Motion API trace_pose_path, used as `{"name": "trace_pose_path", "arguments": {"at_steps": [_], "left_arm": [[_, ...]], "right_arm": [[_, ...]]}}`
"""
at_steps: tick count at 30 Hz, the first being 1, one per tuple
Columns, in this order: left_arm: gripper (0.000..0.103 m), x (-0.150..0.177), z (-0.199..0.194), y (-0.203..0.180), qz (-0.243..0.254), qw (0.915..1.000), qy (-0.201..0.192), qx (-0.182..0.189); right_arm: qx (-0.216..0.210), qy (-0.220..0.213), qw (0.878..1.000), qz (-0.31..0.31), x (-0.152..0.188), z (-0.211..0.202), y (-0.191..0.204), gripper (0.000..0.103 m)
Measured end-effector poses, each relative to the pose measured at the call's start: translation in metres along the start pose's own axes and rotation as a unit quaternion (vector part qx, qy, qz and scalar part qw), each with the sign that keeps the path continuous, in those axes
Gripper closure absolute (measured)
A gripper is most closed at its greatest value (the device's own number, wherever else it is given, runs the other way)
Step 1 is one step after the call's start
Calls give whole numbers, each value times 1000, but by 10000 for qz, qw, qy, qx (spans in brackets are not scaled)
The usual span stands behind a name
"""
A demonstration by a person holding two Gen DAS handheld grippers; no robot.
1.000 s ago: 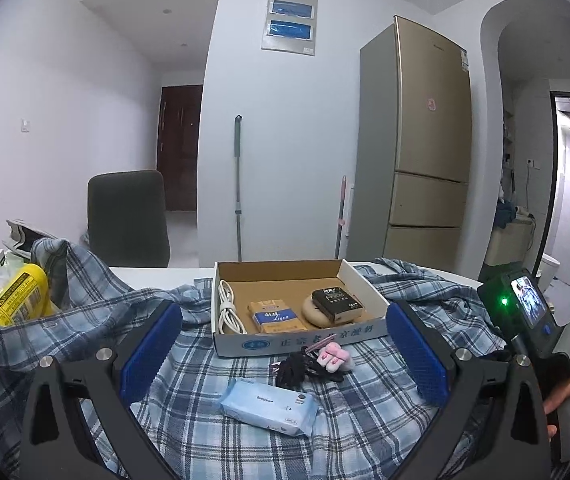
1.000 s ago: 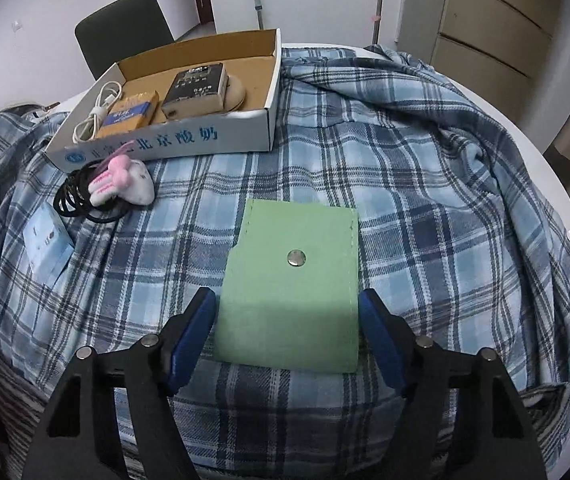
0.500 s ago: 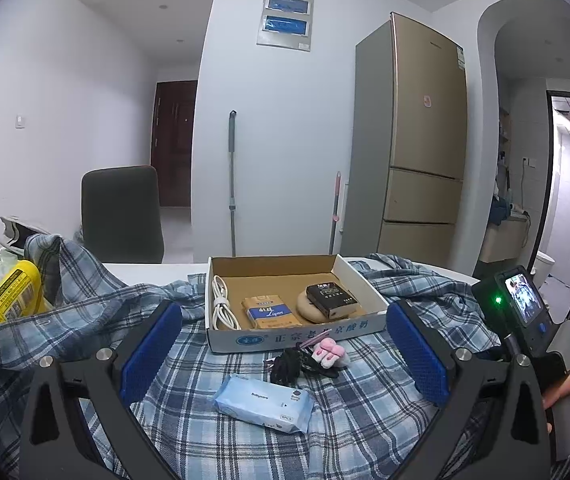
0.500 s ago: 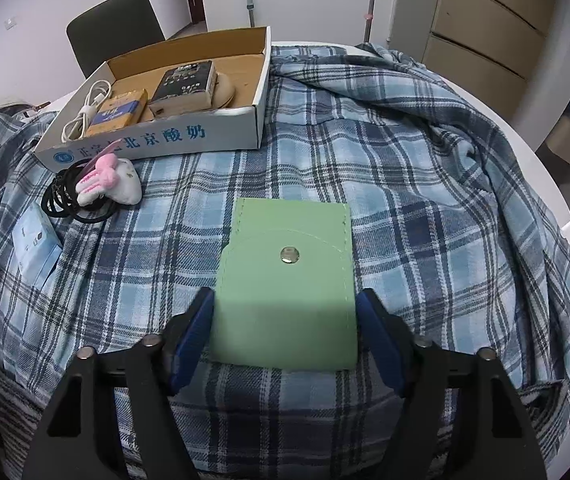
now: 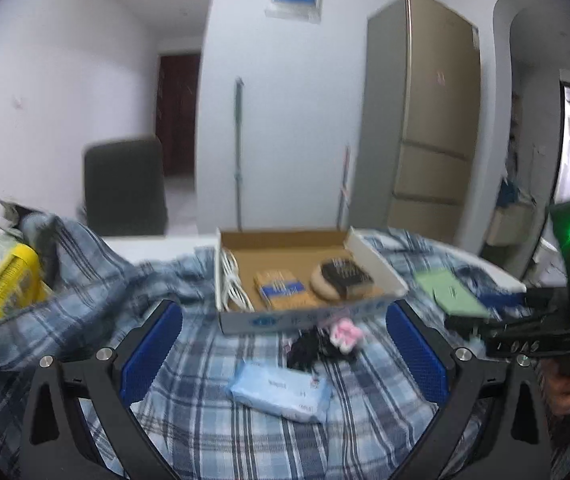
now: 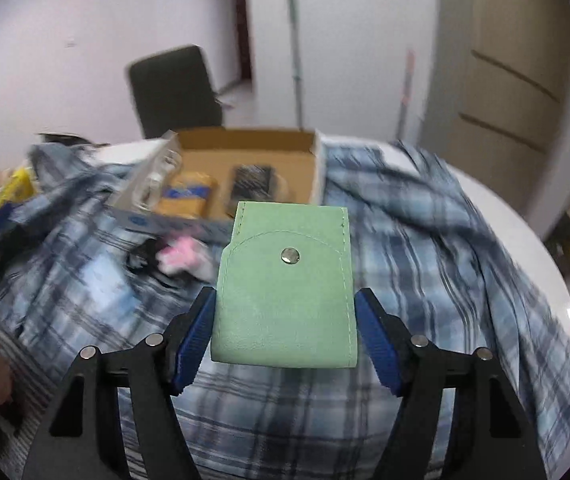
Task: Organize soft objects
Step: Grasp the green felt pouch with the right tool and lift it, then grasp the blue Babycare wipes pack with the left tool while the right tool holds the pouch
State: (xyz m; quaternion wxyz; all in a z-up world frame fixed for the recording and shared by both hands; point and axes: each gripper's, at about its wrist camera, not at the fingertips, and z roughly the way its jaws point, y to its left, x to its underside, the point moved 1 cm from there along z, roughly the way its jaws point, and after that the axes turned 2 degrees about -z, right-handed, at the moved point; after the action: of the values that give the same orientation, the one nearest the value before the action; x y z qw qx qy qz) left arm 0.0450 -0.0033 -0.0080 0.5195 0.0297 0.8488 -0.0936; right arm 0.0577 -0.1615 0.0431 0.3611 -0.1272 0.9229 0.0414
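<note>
Clamped between the right gripper, the flat mint-green pouch shows one silver snap; the left gripper gapes wide, empty.

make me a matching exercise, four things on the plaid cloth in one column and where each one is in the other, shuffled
Things:
1. green pouch
2. white cable
3. blue wipes pack
4. pink plush toy

Places:
A. lying flat on the plaid cloth, nearest the left gripper
B. inside the cardboard box, at its left wall
C. held between the fingers of the right gripper
D. on the cloth just in front of the box, beside black cords

Pairs: 1-C, 2-B, 3-A, 4-D
</note>
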Motion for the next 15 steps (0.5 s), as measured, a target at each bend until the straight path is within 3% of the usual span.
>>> {"name": "trace_pose_path", "arguments": {"at_steps": [5, 8, 15], "left_arm": [[0, 13, 33, -9, 783, 9924, 932, 153], [0, 22, 53, -8, 752, 9848, 1496, 461], [0, 32, 82, -2, 564, 9714, 2232, 585]], "right_arm": [[-461, -185, 9977, -457, -8, 0, 21, 34], [-659, -213, 9958, -598, -8, 5, 27, 34], [-707, -143, 9952, -662, 4, 22, 27, 34]]}}
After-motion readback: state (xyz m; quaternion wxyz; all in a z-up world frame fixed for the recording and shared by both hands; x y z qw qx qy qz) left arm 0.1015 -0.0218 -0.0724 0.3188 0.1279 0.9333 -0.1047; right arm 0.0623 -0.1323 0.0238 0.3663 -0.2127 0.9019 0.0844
